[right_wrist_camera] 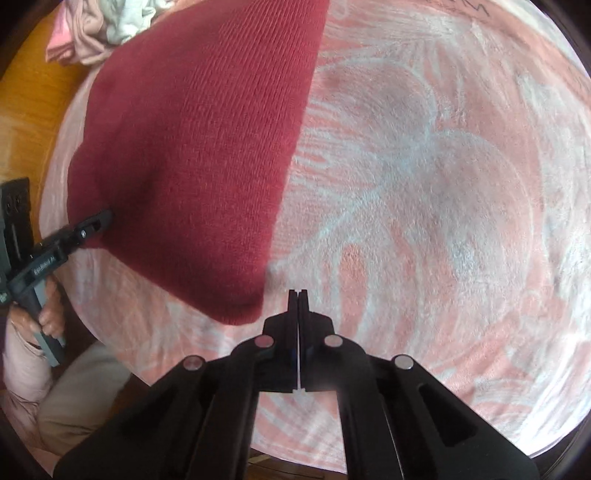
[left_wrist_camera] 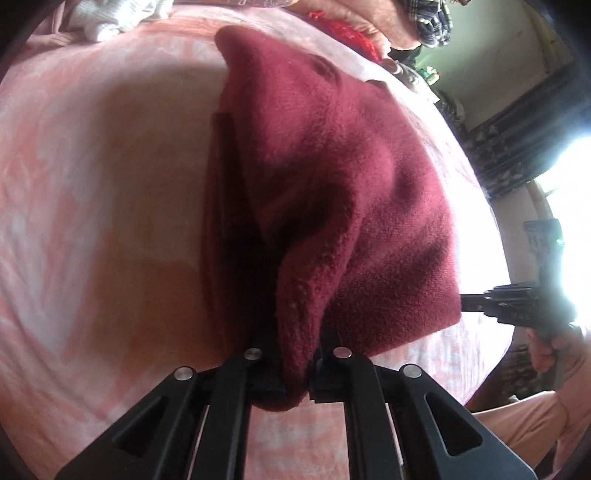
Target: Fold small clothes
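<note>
A maroon knitted garment [left_wrist_camera: 351,184] lies on a pink cover with a white leaf print [right_wrist_camera: 424,184]. My left gripper [left_wrist_camera: 295,369] is shut on a bunched edge of the garment, which hides the fingertips. In the right wrist view the left gripper [right_wrist_camera: 105,218] bites into the garment's [right_wrist_camera: 192,147] left side. My right gripper [right_wrist_camera: 297,293] is shut, its pads pressed together with nothing between them, just right of the garment's near corner. In the left wrist view the right gripper [left_wrist_camera: 467,301] reaches the cloth's far edge.
A heap of pale clothes [right_wrist_camera: 103,33] lies at the back of the cover. Red cloth [left_wrist_camera: 343,31] and plaid cloth [left_wrist_camera: 432,18] lie beyond it. A wooden surface [right_wrist_camera: 22,110] shows past the cover's left edge. The person's hand [right_wrist_camera: 48,317] and leg [right_wrist_camera: 81,398] are at the near left.
</note>
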`<state>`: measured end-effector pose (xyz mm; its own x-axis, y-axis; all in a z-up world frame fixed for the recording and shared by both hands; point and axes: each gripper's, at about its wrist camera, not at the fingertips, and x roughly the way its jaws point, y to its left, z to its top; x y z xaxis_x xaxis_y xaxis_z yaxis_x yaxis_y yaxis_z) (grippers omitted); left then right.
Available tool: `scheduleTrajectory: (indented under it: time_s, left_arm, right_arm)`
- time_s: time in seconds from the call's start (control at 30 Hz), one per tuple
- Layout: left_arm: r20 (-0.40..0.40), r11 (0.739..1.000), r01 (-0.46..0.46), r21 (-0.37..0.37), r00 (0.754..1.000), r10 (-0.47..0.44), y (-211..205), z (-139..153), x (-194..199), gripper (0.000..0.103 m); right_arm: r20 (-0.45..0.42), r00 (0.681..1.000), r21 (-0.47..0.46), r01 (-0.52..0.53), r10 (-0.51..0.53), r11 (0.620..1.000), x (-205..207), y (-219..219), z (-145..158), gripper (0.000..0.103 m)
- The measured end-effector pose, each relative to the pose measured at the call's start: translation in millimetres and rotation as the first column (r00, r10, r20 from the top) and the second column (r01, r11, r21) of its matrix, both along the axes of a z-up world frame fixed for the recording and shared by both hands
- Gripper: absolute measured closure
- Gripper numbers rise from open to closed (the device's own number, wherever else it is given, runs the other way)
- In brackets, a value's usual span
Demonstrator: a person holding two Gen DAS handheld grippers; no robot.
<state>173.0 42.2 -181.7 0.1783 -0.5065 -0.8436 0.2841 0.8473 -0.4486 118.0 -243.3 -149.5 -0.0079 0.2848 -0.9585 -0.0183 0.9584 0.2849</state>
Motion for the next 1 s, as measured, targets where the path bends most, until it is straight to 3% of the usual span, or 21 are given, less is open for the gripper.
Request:
scheduleTrajectory:
  time_s: [0.07,0.13,0.2,0.23,0.33,0.47,0.5,0.53,0.57,0.6,0.63,0.7,0.77,0.87,1.0]
  left_arm:
    - [-0.001,1.0,0.012,-0.019,1.0,-0.013,3,8,0,0.088]
    - [-0.004,0.998,-0.001,-0.062,1.0,0.0,11,22,6,0.078]
    - [0.051,0.996,-0.029,-0.087,0.998,0.034,22,44,14,0.048]
    - [0.083,0.996,-0.042,-0.079,0.995,0.049,25,52,20,0.042]
    - [0.126,0.995,-0.083,-0.05,0.988,0.089,27,62,49,0.04]
    - [0.072,0.988,-0.154,-0.011,0.985,0.154,16,41,100,0.04]
    - [0.057,0.986,-0.165,-0.015,0.985,0.166,14,36,110,0.045]
    - [0.048,0.984,-0.175,-0.036,0.983,0.177,15,33,116,0.053]
    - [0.027,0.981,-0.174,-0.086,0.984,0.177,14,29,125,0.074]
    - [0.013,0.979,-0.177,-0.104,0.984,0.179,10,28,130,0.087]
    - [0.014,0.975,-0.181,-0.125,0.983,0.184,6,30,134,0.093]
    - [0.076,0.977,-0.166,-0.135,0.981,0.177,-1,42,139,0.093]
    - [0.162,0.984,-0.151,-0.092,0.973,0.164,-7,52,140,0.094]
    - [0.113,0.987,-0.152,0.05,0.983,0.145,-9,19,143,0.093]
    - [0.128,0.987,-0.149,0.062,0.982,0.14,-3,15,134,0.092]
  right_arm:
    - [0.048,0.999,0.006,-0.003,0.002,1.0,4,-3,13,0.103]
    - [0.106,0.994,0.007,0.004,-0.004,1.0,8,-3,30,0.094]
    - [0.141,0.99,0.029,0.005,-0.009,1.0,14,0,41,0.083]
    - [0.151,0.988,0.032,0.001,-0.006,0.999,17,2,44,0.081]
    - [0.152,0.988,0.048,-0.006,-0.002,0.999,26,13,42,0.081]
    - [0.148,0.989,0.038,-0.035,0.029,0.999,31,31,35,0.081]
    - [0.156,0.987,0.022,-0.045,0.041,0.999,31,33,36,0.08]
    - [0.165,0.985,0.005,-0.053,0.052,0.999,31,34,36,0.078]
    - [0.169,0.984,-0.006,-0.056,0.056,0.998,31,32,36,0.077]
    - [0.173,0.983,-0.019,-0.054,0.056,0.998,31,31,35,0.077]
    - [0.171,0.984,-0.021,-0.047,0.05,0.999,30,30,33,0.077]
    - [0.163,0.986,-0.01,-0.034,0.036,0.999,30,26,30,0.077]
    - [0.157,0.987,-0.003,-0.034,0.034,0.999,29,26,27,0.077]
    - [0.16,0.986,-0.013,-0.038,0.04,0.999,28,27,27,0.077]
    - [0.156,0.987,-0.014,-0.031,0.033,0.999,27,27,24,0.077]
